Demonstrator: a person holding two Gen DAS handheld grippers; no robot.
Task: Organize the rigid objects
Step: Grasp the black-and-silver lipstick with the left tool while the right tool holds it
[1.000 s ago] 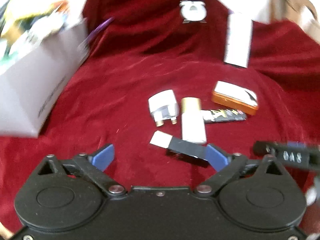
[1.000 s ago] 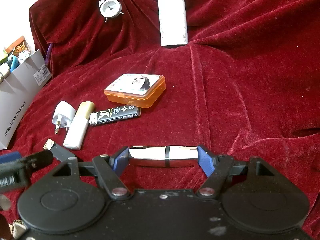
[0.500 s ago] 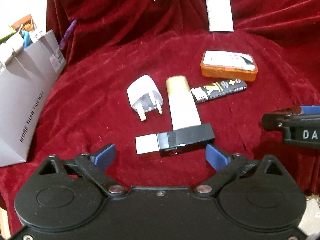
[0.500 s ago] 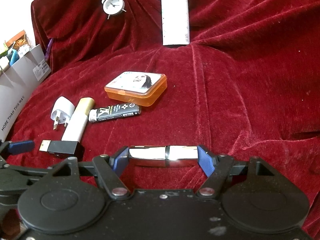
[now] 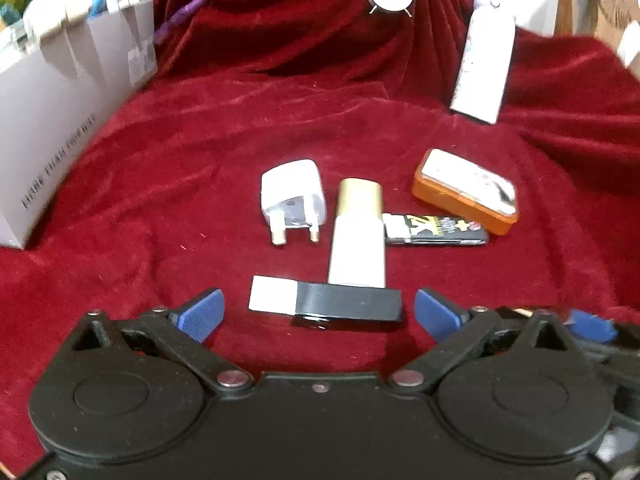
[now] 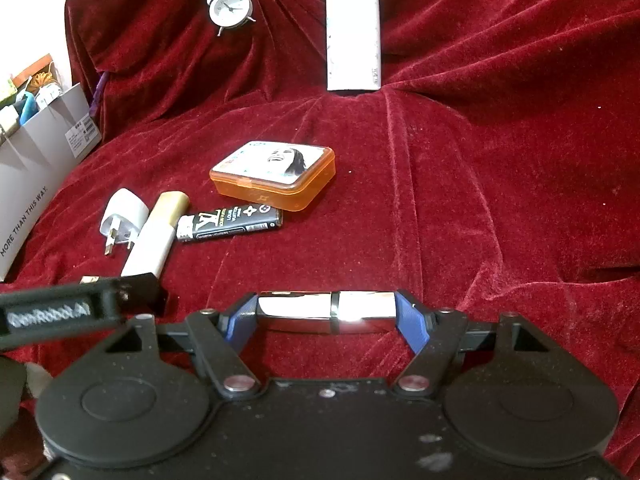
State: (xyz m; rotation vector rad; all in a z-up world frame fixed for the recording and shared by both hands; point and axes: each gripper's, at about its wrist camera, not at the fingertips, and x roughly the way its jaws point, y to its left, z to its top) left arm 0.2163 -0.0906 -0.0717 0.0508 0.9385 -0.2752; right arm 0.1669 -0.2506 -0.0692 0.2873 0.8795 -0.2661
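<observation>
On the red velvet cloth lie a black lighter with a silver end (image 5: 326, 304), a white and gold tube (image 5: 358, 236), a white plug adapter (image 5: 292, 198), a black printed lighter (image 5: 436, 230) and an orange case (image 5: 466, 192). My left gripper (image 5: 318, 314) is open, its blue pads on either side of the black lighter, not touching it. My right gripper (image 6: 328, 316) is shut on a shiny silver lighter (image 6: 326, 312), held crosswise above the cloth. The orange case (image 6: 274, 174), printed lighter (image 6: 230, 222), tube (image 6: 154, 236) and adapter (image 6: 122, 218) also show in the right wrist view.
A grey paper bag (image 5: 52, 120) stuffed with items stands at the left. A white alarm clock (image 6: 230, 8) and a tall white bottle (image 6: 352, 32) stand at the back against the draped cloth. The left gripper's arm (image 6: 60, 308) crosses the right view's lower left.
My left gripper has moved in over the black lighter, which now lies between its open pads. My right gripper has kept its hold on the silver lighter and barely moved.
</observation>
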